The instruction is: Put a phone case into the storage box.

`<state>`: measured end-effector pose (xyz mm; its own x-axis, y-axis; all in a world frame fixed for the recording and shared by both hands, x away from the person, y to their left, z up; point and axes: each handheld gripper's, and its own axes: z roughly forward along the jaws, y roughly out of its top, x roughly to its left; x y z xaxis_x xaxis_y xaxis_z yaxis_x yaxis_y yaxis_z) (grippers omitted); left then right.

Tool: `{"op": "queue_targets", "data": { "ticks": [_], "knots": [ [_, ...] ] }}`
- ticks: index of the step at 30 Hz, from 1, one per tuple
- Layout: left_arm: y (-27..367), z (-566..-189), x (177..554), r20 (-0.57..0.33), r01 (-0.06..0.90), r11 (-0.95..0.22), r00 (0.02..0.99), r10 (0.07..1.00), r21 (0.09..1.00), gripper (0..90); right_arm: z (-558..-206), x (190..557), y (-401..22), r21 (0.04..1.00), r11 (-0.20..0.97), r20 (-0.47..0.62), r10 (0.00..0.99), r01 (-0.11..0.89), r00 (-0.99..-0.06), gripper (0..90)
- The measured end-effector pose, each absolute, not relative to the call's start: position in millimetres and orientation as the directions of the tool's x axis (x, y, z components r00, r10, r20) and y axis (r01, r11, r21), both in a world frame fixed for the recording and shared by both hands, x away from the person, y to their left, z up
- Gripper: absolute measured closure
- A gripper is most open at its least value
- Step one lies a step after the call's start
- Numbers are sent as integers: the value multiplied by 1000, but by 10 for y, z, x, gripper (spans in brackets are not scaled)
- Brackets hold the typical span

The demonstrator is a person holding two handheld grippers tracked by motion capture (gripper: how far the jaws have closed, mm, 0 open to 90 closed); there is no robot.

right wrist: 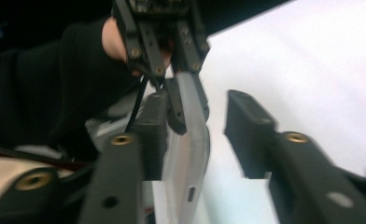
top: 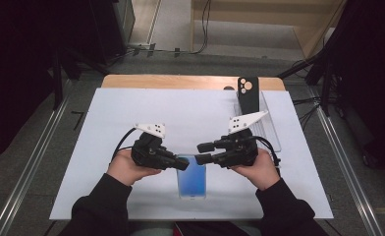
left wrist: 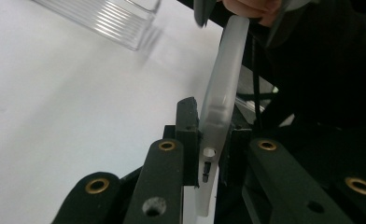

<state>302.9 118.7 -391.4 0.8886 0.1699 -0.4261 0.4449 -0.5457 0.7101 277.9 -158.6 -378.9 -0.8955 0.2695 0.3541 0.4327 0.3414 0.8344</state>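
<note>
At the near edge of the bench (top: 131, 105), just in front of the person's body, a blue phone (top: 191, 179) in a translucent case lies between the two hands. The left tool (top: 183, 164) is clenched on the phone's upper left corner; the left gripper view shows its jaws pressed against both faces of the frosted case edge (left wrist: 216, 126). The right tool (top: 201, 153) hangs just above the phone's upper right corner with its jaws spread; in the right gripper view the case edge (right wrist: 190, 154) stands between them, against one jaw and clear of the other. Farther from the phone, a clear plastic tray (top: 269, 130) sits on the white sheet, and a black phone case (top: 248, 94) stands at its far end. With only one corner pinched, the phone could probably pivot or slip out if lifted. If the right tool closes off-centre, it may skid along the smooth case and twist it.
</note>
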Motion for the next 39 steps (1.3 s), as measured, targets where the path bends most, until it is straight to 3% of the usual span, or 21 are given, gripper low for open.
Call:
{"op": "queue_targets", "data": {
  "ticks": [4,9,14,18,24,31,39],
  "knots": [
    [1234,-3875,3048,-415,489,-516,871,261,703,809,-3782,2795,-1639,825,303,371,346,477,-862,436],
    [1265,-3834,3065,-402,540,-471,839,367,697,809,-3836,2794,-1678,846,277,318,425,457,-847,316],
    [1292,-3808,3080,-412,590,-436,799,438,680,809,-3909,2817,-1715,843,241,350,432,480,-831,244],
    [1305,-3806,3089,-427,620,-408,772,471,670,808,-3967,2823,-1681,840,239,331,485,487,-809,0],
    [1305,-3801,3093,-425,642,-375,744,515,669,808,-4016,2790,-1574,816,280,330,491,505,-806,0],
    [1308,-3820,3103,-418,673,-341,701,579,657,808,-4114,2733,-1430,802,261,284,625,537,-727,0],
    [1282,-3831,3084,-417,701,-306,657,628,644,808,-4205,2665,-1277,810,221,264,690,544,-674,0]
  ]
}}
